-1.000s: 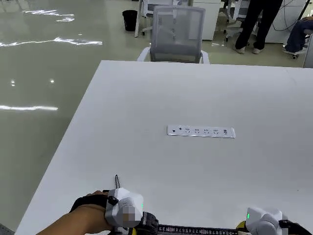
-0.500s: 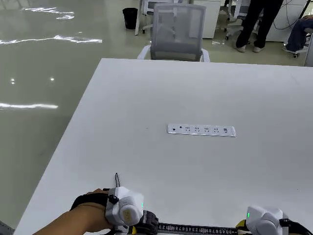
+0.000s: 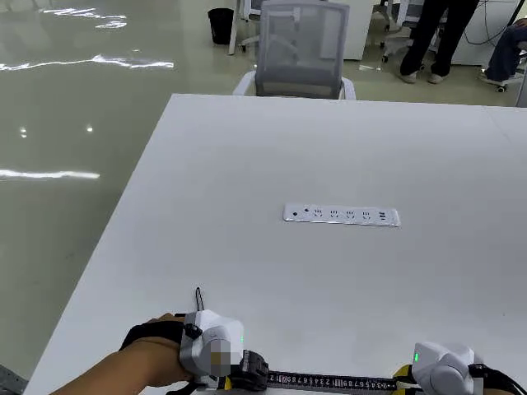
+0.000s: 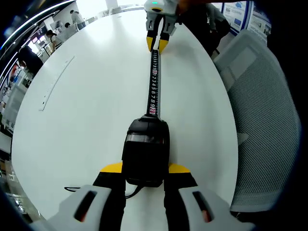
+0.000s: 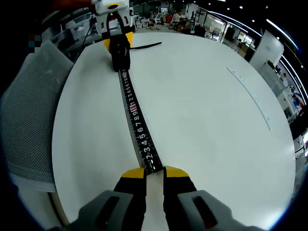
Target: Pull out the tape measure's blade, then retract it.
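Observation:
A black tape measure case (image 3: 251, 372) lies near the front edge of the white table (image 3: 247, 189), and my left gripper (image 3: 237, 377) is shut on it. In the left gripper view the case (image 4: 146, 151) sits between the yellow-tipped jaws of the left gripper (image 4: 144, 169). The black numbered blade (image 3: 329, 382) runs out flat to the right, just above the table. My right gripper (image 3: 402, 380) is shut on its end. In the right gripper view the blade (image 5: 134, 118) leads from my right gripper (image 5: 154, 172) to the case (image 5: 120, 55).
A white power strip (image 3: 341, 216) lies mid-table. A thin black cord (image 3: 198, 300) trails from the case. A grey mesh chair (image 3: 298, 49) stands at the far edge, with a black bin (image 3: 219, 25) and standing people behind. Another mesh chair (image 4: 262, 110) is by the near edge.

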Demonstrator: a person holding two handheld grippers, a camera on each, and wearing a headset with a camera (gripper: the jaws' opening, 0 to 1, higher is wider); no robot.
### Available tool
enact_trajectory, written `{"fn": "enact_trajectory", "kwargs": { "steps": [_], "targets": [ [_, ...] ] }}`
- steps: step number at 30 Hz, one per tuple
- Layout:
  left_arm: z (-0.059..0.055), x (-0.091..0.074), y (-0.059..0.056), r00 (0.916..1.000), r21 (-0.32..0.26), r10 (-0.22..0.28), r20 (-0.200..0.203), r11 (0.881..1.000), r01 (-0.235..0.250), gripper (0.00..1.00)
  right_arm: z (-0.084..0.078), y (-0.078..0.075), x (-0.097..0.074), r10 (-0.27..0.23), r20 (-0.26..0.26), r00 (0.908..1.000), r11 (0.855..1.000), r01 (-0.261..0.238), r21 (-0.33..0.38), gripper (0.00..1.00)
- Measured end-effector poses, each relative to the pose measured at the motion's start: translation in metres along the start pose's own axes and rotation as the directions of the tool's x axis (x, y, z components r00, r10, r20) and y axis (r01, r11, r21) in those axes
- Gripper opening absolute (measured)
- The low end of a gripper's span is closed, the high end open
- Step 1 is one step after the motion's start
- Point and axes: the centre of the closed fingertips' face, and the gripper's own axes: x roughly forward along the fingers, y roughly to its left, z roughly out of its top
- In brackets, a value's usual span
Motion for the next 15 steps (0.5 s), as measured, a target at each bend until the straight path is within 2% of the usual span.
{"fn": "enact_trajectory", "kwargs": {
  "steps": [15],
  "targets": [
    [0.0000,-0.0005,-0.0003,0.9999,0.001,-0.001,-0.011,1.000,0.001,0.26,0.0004,0.0002,0.0010,-0.001,0.000,1.0000,1.000,0.001,0.003,0.11]
  ]
}}
